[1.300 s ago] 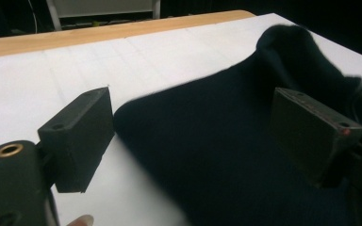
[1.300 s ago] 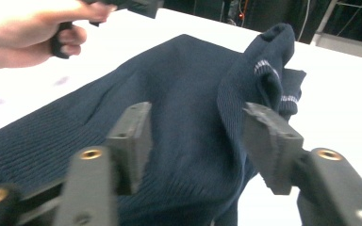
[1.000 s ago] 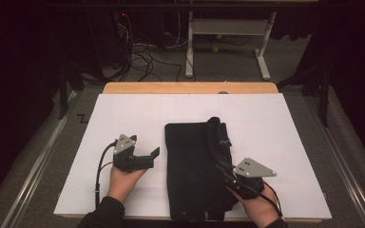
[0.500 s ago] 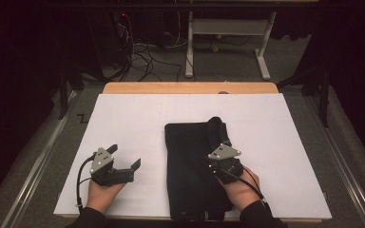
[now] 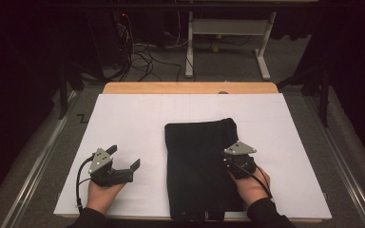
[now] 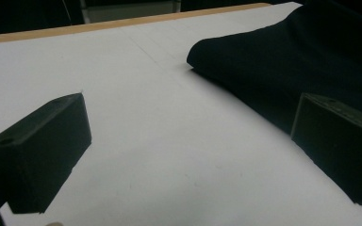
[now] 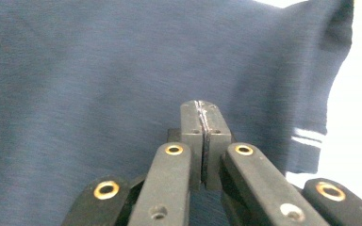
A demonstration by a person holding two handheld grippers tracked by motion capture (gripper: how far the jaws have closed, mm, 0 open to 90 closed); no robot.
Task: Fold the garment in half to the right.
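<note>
A dark blue folded garment (image 5: 199, 166) lies flat on the white table cover (image 5: 138, 118), reaching from mid-table to the front edge. My right gripper (image 5: 235, 159) hovers low over the garment's right side, jaws shut with nothing showing between the pads. The right gripper view has the shut gripper (image 7: 205, 110) over the blue cloth (image 7: 99, 70), with white stripes (image 7: 306, 137) at the cloth's edge. My left gripper (image 5: 123, 156) stands open on the bare cover left of the garment. In the left gripper view, the left gripper (image 6: 188, 146) is wide apart and the garment (image 6: 287, 61) lies ahead at the right.
The table's wooden far edge (image 5: 190, 88) runs beyond the white cover. Behind it on the floor lie cables (image 5: 142, 57) and a white desk frame (image 5: 228, 33). Metal rails (image 5: 33, 166) border both sides of the table.
The left hand moved left and nearer the front edge. The right hand shifted onto the garment's right side. The raised fold at the garment's far right now lies flat.
</note>
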